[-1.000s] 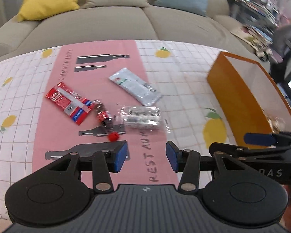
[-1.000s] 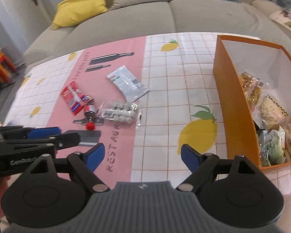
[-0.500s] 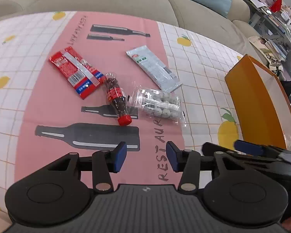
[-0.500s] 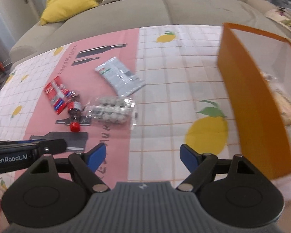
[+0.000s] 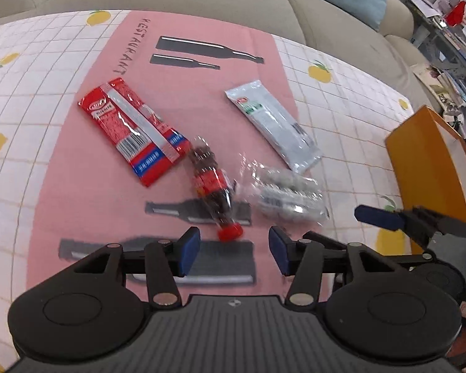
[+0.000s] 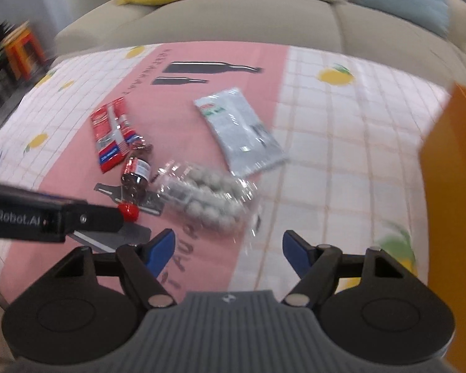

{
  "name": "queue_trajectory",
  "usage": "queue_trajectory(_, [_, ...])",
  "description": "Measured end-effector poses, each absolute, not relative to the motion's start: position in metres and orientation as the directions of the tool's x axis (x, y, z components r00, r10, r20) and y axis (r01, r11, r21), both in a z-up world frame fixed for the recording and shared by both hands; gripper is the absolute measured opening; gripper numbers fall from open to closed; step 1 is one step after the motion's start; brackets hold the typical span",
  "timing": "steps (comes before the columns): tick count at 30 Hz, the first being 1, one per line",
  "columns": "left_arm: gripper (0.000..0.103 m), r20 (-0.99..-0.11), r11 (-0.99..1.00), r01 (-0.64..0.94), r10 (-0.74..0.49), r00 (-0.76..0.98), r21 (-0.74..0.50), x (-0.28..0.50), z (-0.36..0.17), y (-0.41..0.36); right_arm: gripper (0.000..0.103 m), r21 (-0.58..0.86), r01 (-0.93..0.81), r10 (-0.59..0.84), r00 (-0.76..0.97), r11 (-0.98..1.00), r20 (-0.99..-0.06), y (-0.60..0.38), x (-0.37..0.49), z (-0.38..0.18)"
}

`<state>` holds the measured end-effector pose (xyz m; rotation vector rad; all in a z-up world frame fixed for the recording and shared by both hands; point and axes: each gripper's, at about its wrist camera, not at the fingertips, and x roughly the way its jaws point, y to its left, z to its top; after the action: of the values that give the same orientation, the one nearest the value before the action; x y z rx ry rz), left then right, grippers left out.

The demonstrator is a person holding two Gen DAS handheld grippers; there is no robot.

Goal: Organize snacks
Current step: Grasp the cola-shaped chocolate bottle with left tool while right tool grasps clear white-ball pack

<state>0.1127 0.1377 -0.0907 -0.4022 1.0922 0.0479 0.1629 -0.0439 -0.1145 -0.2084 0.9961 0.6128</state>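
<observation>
Several snacks lie on the pink strip of the tablecloth: a red packet [image 5: 133, 130] [image 6: 110, 133], a small cola-bottle candy [image 5: 212, 191] [image 6: 135, 175] with a red cap, a clear bag of grey balls [image 5: 287, 194] [image 6: 208, 199] and a grey-white sachet [image 5: 273, 127] [image 6: 239, 130]. My left gripper [image 5: 233, 253] hovers just short of the bottle's cap, its jaws opening with nothing between them. My right gripper [image 6: 228, 251] hangs just short of the bag of balls, its jaws closing, empty. Its finger [image 5: 379, 217] shows at right in the left wrist view.
An orange box [image 5: 425, 161] [image 6: 450, 205] stands at the table's right side. A beige sofa [image 6: 233, 21] with yellow and blue cushions runs behind the table. Shelves with clutter [image 5: 444, 31] stand at far right.
Both grippers have come down and forward toward the snacks, which now look larger. The left jaws stand wider apart; the right jaws have narrowed. The orange box has slid toward the right edge.
</observation>
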Motion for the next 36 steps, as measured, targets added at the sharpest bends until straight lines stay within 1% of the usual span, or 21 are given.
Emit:
queue_trajectory(2, [0.06, -0.867, 0.923, -0.234, -0.17, 0.468, -0.307, 0.119, -0.093, 0.142, 0.077, 0.074, -0.635, 0.395, 0.381, 0.769, -0.836, -0.032, 0.169, -0.118])
queue_trajectory(3, [0.06, -0.866, 0.92, -0.239, -0.169, 0.471, -0.31, 0.122, -0.094, 0.144, 0.081, 0.051, -0.659, 0.392, 0.382, 0.75, -0.837, -0.027, 0.171, -0.119])
queue_trajectory(8, [0.059, -0.87, 0.918, -0.259, -0.151, 0.469, -0.3, 0.138, -0.099, 0.149, 0.082, -0.059, -0.777, 0.421, 0.401, 0.626, -0.814, -0.007, 0.178, -0.124])
queue_trajectory(9, [0.058, -0.871, 0.918, -0.261, -0.151, 0.468, -0.299, 0.141, -0.1, 0.149, 0.082, -0.071, -0.794, 0.427, 0.397, 0.604, -0.812, -0.004, 0.18, -0.126])
queue_trajectory(10, [0.055, -0.871, 0.919, -0.259, -0.151, 0.468, -0.298, 0.144, -0.102, 0.149, 0.082, -0.081, -0.81, 0.433, 0.391, 0.581, -0.812, -0.002, 0.183, -0.128])
queue_trajectory(13, [0.05, -0.874, 0.923, -0.256, -0.145, 0.464, -0.289, 0.152, -0.106, 0.148, 0.084, -0.09, -0.836, 0.434, 0.369, 0.541, -0.822, 0.002, 0.191, -0.135])
queue_trajectory(17, [0.045, -0.885, 0.928, -0.271, -0.11, 0.452, -0.254, 0.158, -0.113, 0.147, 0.083, -0.033, -0.841, 0.446, 0.32, 0.541, -0.836, 0.002, 0.199, -0.143])
queue_trajectory(18, [0.041, -0.888, 0.928, -0.275, -0.107, 0.447, -0.25, 0.159, -0.115, 0.147, 0.081, -0.021, -0.835, 0.448, 0.316, 0.55, -0.836, 0.001, 0.198, -0.144])
queue_trajectory(19, [0.038, -0.891, 0.93, -0.275, -0.104, 0.442, -0.245, 0.16, -0.116, 0.146, 0.076, -0.006, -0.828, 0.449, 0.31, 0.561, -0.838, 0.0, 0.198, -0.145])
queue_trajectory(20, [0.037, -0.892, 0.931, -0.274, -0.103, 0.441, -0.243, 0.161, -0.118, 0.146, 0.077, 0.014, -0.818, 0.45, 0.302, 0.575, -0.84, -0.001, 0.198, -0.146])
queue_trajectory(22, [0.034, -0.891, 0.931, -0.271, -0.106, 0.442, -0.245, 0.159, -0.121, 0.145, 0.074, 0.034, -0.792, 0.448, 0.308, 0.609, -0.84, -0.005, 0.196, -0.146])
queue_trajectory(28, [0.034, -0.896, 0.947, -0.237, -0.098, 0.433, -0.218, 0.146, -0.12, 0.133, 0.069, 0.053, -0.655, 0.368, 0.354, 0.753, -0.86, -0.028, 0.176, -0.141])
queue_trajectory(33, [0.034, -0.906, 0.952, -0.209, -0.125, 0.404, -0.224, 0.127, -0.118, 0.116, 0.069, 0.033, -0.489, 0.257, 0.399, 0.872, -0.88, -0.054, 0.154, -0.14])
queue_trajectory(36, [0.034, -0.908, 0.958, -0.182, -0.136, 0.396, -0.223, 0.114, -0.117, 0.102, 0.07, 0.027, -0.43, 0.217, 0.399, 0.902, -0.891, -0.065, 0.141, -0.138])
